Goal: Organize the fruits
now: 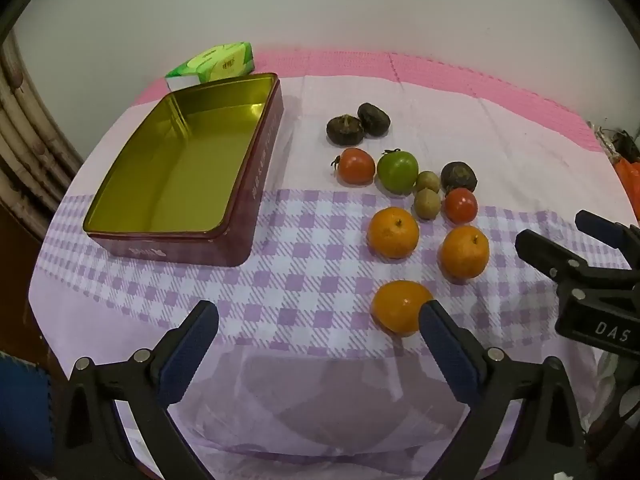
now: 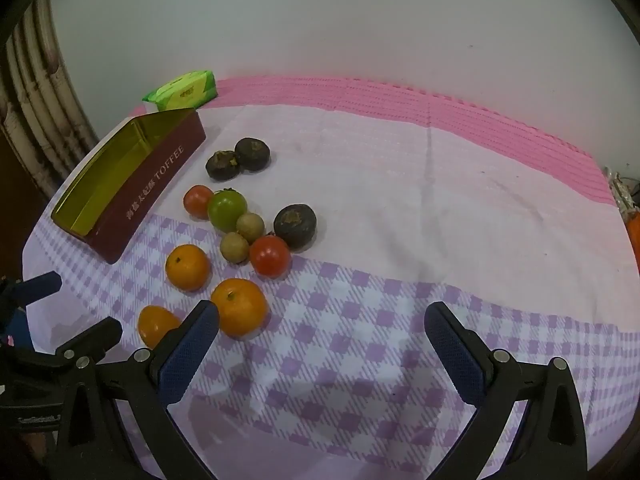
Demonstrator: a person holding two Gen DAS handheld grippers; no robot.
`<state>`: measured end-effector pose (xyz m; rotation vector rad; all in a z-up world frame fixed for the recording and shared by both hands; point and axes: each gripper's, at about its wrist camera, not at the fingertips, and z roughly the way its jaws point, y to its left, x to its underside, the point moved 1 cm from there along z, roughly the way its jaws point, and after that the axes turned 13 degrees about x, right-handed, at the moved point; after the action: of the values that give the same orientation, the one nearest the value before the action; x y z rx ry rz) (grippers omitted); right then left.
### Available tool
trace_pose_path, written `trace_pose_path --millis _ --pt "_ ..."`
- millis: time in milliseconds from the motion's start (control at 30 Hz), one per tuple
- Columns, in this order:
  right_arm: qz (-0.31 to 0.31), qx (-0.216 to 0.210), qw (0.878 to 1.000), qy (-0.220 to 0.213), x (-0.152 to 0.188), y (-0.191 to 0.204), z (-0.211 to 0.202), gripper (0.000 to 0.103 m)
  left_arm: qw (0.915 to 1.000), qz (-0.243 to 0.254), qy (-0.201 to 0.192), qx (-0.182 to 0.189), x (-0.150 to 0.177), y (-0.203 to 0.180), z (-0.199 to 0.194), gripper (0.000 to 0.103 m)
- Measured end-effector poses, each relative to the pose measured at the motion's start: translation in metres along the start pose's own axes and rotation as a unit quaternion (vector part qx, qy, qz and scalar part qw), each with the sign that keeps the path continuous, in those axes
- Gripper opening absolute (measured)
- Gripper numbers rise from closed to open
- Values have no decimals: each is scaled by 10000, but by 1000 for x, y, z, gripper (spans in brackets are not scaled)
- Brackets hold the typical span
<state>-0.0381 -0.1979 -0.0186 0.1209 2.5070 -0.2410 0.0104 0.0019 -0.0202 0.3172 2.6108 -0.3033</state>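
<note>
The maroon tin (image 2: 160,184) reads "TOFFEE" on its side, after blurred, perhaps Chinese characters; the right hand-held gripper (image 1: 592,236) bears "DAS".

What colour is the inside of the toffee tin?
Shiny gold-yellow inside the toffee tin; the left wrist view shows it best.

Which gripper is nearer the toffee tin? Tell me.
Left. The left gripper hovers just in front of the toffee tin; the right gripper is beyond the fruit.
</note>
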Motion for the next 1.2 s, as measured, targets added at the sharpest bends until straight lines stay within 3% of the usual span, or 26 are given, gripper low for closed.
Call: trace_pose_path --millis 1200 --pt "41 -42 10000 36 4 2 -2 102 9998 -19 46 -183 1 -1 3 97"
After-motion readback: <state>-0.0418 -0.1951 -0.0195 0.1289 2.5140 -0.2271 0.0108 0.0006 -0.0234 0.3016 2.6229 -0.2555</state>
